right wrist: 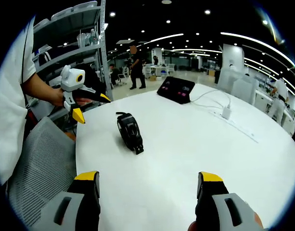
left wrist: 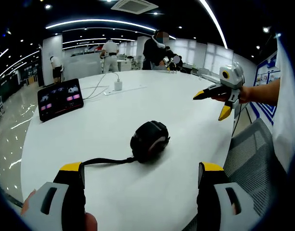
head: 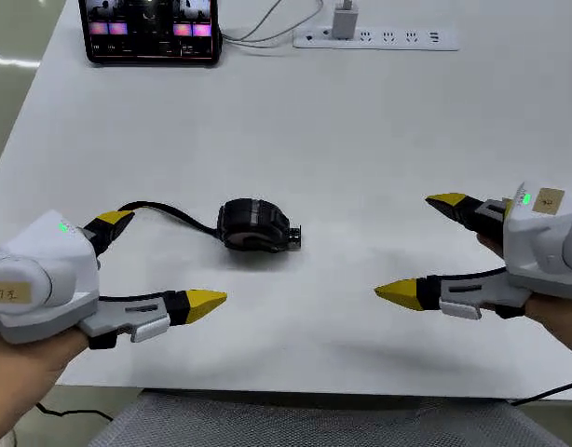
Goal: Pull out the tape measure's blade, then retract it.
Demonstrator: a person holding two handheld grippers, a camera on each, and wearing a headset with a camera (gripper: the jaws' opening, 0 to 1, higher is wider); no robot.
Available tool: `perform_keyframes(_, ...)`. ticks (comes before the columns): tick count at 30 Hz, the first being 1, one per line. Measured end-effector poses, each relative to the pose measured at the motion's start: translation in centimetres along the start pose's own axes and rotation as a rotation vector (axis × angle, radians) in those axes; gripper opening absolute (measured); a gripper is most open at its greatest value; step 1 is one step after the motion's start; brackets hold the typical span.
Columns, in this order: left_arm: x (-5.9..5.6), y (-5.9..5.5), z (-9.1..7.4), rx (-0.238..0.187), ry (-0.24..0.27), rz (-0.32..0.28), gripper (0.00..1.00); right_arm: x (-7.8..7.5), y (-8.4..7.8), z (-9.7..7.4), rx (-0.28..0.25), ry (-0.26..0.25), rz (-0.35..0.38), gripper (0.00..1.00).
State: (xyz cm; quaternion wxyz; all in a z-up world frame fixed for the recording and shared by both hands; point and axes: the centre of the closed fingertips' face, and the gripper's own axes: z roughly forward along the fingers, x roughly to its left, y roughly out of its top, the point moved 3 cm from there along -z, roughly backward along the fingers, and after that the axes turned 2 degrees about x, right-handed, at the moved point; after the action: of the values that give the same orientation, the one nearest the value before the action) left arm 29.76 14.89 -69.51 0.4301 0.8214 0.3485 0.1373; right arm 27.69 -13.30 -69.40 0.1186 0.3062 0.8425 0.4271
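Head view: a broad white table (head: 360, 140) carries everything. The left gripper (head: 174, 257) and the right gripper (head: 404, 245) hover over its near edge, one at each side. Both have their yellow-tipped jaws spread wide and grasp nothing.

At the far edge stands a dark tablet (head: 151, 28) with a lit screen. To its right lies a white power strip (head: 379, 37) with a charger plugged in.

The tape measure (head: 253, 224) rests near the table's middle, between the grippers and apart from both, nearer the left one. It is a compact, rounded black case with a greyish band across it. A black strap (head: 165, 211) curves from the case toward the left gripper's far jaw and ends close to it. The blade is wound in, with just its small end hook (head: 293, 237) poking out on the side facing the right gripper.
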Motion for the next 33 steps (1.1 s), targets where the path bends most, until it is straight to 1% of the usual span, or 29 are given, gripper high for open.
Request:
perform_keyframes(2, 0.1, -0.2, -0.3, 0.003, -0.001, 0.005, 0.96, -0.1, -0.1, -0.5, -0.010, -0.010, 0.019, 0.84)
perform_keyframes(9, 0.4, -0.9, -1.1, 0.018, 0.003, 0.011, 0.98, -0.2, -0.7, -1.9, -0.022, -0.031, 0.042, 0.89)
perform_keyframes(22, 0.4, -1.9, -2.3, 0.033, 0.010, 0.025, 0.99, 0.0, -2.1, -4.0, -0.011, -0.067, 0.063, 0.96)
perform_keyframes(27, 0.3, -2.4, -2.8, 0.040, 0.017, 0.029, 0.99, 0.2, -2.6, -4.5, -0.005, -0.076, 0.077, 0.97)
perform_keyframes(31, 0.4, -2.7, -3.1, 0.047, 0.021, 0.020, 0.99, 0.3, -3.1, -4.9, 0.000, -0.083, 0.085, 0.97)
perform_keyframes(33, 0.5, -2.8, -3.2, 0.050, 0.025, 0.028, 0.99, 0.3, -3.3, -5.0, 0.002, -0.086, 0.091, 0.97)
